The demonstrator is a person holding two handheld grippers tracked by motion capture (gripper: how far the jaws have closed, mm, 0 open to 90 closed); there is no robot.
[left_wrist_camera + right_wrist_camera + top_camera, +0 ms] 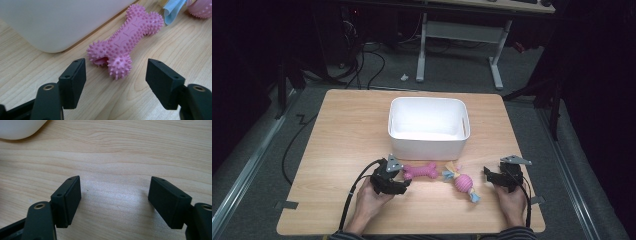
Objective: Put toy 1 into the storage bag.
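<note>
I have the left gripper (pixel 404 176) low on the tabletop (pixel 342 130), at lower centre-left of the high view, with its fingers (pixel 72 82) spread wide and nothing between them. In the left gripper view the pink spiked bone toy (pixel 125 40) lies just ahead of those fingers, its near knob roughly centred in the gap but not yet inside it. The bone sits flat on the wood, close along the front wall of the white bin (pixel 428 142), running towards the upper right of that frame.

My right gripper (pixel 493 175) rests at lower right of the high view, fingers (pixel 67 200) also wide apart over bare wood, holding nothing. The pink ball toy with blue rope ends (pixel 463 183) lies between the two grippers, just right of the bone.

As I judge it, the work is barely begun: the bin looks empty from above and both toys are on the tabletop outside it. What remains is to push forward, close on the bone, lift it over the rim and drop it in, then likely the ball toy too.
</note>
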